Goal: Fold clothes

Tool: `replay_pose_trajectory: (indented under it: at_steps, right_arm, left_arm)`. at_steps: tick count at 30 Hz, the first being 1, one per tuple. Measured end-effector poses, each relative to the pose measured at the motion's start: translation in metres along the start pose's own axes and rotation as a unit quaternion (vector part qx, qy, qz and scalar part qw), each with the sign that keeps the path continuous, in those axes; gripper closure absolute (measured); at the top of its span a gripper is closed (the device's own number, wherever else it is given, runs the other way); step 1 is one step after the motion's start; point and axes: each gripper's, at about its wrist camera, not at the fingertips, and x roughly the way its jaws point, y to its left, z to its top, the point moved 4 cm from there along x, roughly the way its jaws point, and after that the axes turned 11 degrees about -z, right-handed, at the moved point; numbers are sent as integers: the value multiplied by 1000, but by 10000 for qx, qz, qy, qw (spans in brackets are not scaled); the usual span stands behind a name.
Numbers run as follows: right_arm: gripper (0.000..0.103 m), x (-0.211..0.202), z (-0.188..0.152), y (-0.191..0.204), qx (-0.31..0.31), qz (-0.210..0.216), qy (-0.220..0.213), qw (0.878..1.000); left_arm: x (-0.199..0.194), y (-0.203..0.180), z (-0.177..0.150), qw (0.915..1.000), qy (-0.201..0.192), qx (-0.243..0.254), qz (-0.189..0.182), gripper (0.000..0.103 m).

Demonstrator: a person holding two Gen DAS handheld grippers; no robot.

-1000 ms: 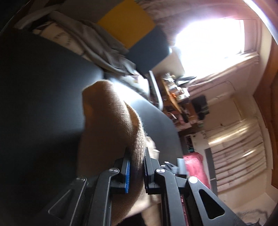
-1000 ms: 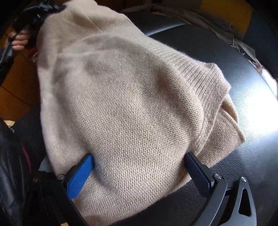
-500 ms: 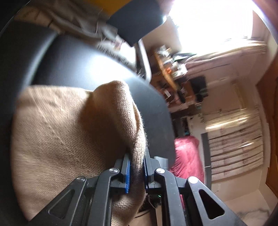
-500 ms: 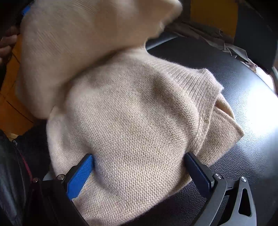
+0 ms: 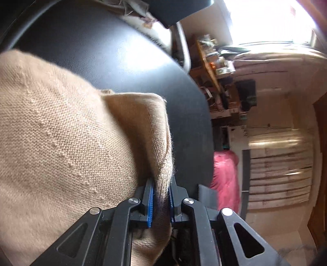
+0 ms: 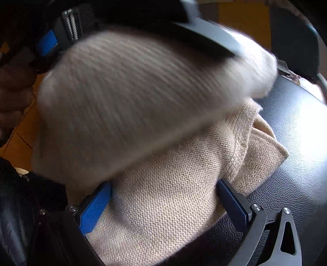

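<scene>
A beige knit sweater [image 6: 173,196] lies on a black leather seat [image 6: 296,143]. In the left wrist view my left gripper [image 5: 160,196] is shut on a fold of the sweater [image 5: 61,143], its blue pads pinching the knit edge. In the right wrist view my right gripper [image 6: 163,204] stands open, its fingers wide apart and resting over the lower sweater. A blurred flap of the sweater [image 6: 132,92] hangs over the lower layer, carried by the left gripper's body [image 6: 61,32] at the top. A hand [image 6: 14,88] shows at the left edge.
The black seat [image 5: 102,51] curves off to the right. Crumpled grey cloth [image 5: 134,8] lies at its far end. Beyond are a cluttered wooden shelf [image 5: 214,65], a bright window [image 5: 265,20] and a red cloth [image 5: 224,176]. A yellow panel [image 6: 243,14] stands behind.
My left gripper has swung the held sweater flap from the left across and over the lower layer, which it now mostly covers. The right gripper stays open on the sweater.
</scene>
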Motion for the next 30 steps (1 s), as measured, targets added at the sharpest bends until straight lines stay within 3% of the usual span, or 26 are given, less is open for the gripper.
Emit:
replay_pose_trajectory:
  at_steps: [3,6,11,14,18,20,22,27,30]
  right_arm:
    - [0,-4,-4,-2,-34,-61,-129,9999]
    - [0,-13,-15,-2,-207,-222,-372,9988]
    - [0,-39,-34,-11,-150,-472,-42,9988]
    - [0,-64,-50,-19,43,-527,27,9986]
    - [0,-92,-59,-28,99,-367,144,9992]
    - [0,-101,-36,2,43,-113,109,9999]
    - [0,-100,-13,38,18,338,-44,9994]
    - [0,-97,26,84,108,1489,-145,9887]
    - [0,-61,33,85,280,1507,419,9873]
  left_arm:
    - [4,17,1,9990,136,-430,25,87]
    - [-6,3,-5,9965,348,-618,-440,84]
    - [-60,-56,-8,9952,281,184,-924,79]
    - [-107,-59,0,9957,-190,705,-577,78]
    - [-156,-23,-6,9892,-774,1199,344,78]
    - [-175,2,-17,9842,-951,1312,715,78]
    - [-190,26,-28,9808,-1179,1320,817,78]
    - [-206,65,-56,9779,-1586,1271,490,78]
    - [-206,77,-73,9770,-1498,1479,342,78]
